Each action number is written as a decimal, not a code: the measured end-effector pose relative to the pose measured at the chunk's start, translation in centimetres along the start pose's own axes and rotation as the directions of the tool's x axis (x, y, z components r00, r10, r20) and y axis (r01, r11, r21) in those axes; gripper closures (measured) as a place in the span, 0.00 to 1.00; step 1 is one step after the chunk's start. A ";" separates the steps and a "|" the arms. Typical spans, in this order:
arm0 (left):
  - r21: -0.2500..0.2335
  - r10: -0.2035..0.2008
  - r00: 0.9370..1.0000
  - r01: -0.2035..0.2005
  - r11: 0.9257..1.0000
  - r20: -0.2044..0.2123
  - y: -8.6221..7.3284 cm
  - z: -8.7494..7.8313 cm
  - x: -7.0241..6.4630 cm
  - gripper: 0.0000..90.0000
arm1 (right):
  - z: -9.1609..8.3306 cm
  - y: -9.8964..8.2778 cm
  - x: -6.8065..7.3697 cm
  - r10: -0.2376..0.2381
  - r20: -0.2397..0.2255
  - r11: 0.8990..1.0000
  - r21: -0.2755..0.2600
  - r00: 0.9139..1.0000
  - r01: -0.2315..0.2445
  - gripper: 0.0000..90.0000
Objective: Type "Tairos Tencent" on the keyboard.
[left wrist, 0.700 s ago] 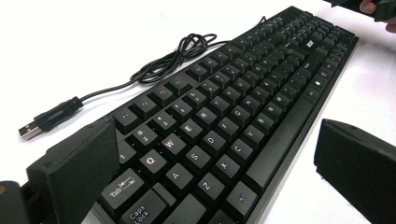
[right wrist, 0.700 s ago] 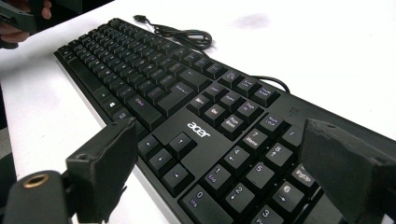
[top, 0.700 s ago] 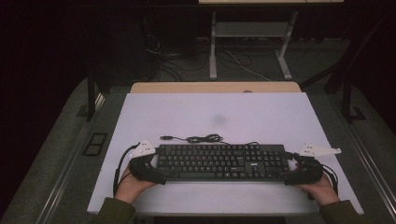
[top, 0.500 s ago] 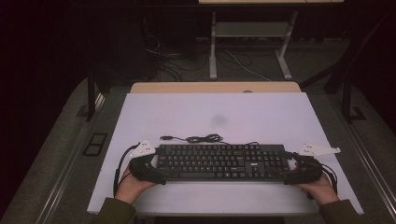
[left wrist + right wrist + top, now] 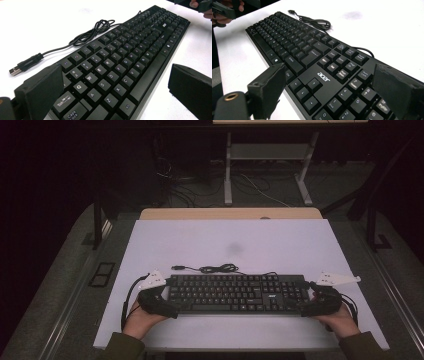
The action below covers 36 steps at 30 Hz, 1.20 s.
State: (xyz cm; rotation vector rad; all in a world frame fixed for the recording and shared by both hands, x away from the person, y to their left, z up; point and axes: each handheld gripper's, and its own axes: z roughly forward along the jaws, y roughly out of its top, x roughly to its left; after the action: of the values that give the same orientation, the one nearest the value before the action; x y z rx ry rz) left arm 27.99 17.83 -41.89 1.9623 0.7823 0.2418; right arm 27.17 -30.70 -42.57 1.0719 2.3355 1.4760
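1. The black keyboard (image 5: 237,293) lies flat near the front edge of the white tabletop (image 5: 235,240), long side across. The left gripper (image 5: 161,301) stands at its left end and the right gripper (image 5: 312,302) at its right end.

2. Both grippers stand wide open. In the left gripper view the jaws straddle the Tab and Caps Lock corner; in the right gripper view they straddle the number pad. Whether any pad already presses on the case I cannot tell — nothing looks firmly clamped.

3. Risk — uneven lift. If one gripper bites before the other, the long, light board could pivot and slide on the smooth tabletop.

4. Risk — jaws landing on keys. Closing over the keycaps rather than the case edges could press keys or let the pads slip off the sloped caps.

5. Risk — the cable (image 5: 82,37). It lies in a loose bundle behind the keyboard, its USB plug (image 5: 15,71) free; a lift would drag it, and it could snag or swing.

6. Looks: a full-size board with white legends, arrow keys, a number pad and a maker's logo (image 5: 323,76) above the arrows. Matte black plastic, rigid, thin at the edges.
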 end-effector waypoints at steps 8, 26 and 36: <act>0.006 0.003 1.000 -0.003 1.000 0.004 0.0 0.2 -0.1 0.00 | 0.5 0.3 0.2 -0.004 -0.013 1.000 0.001 1.000 0.004 0.13; 0.004 -0.002 1.000 0.002 1.000 0.003 0.0 0.4 0.0 0.00 | 1.7 1.4 0.6 -0.013 -0.044 1.000 0.007 0.999 0.013 0.13; 0.003 -0.004 1.000 0.004 1.000 0.004 0.0 0.5 -0.1 0.00 | 2.4 1.9 1.0 -0.012 -0.060 1.000 0.002 0.998 0.012 0.13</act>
State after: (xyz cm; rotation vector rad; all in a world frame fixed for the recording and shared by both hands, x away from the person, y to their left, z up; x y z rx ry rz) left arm 28.14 17.42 -42.12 1.9635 0.7845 0.2339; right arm 28.58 -27.85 -41.96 1.0267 2.3798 1.5221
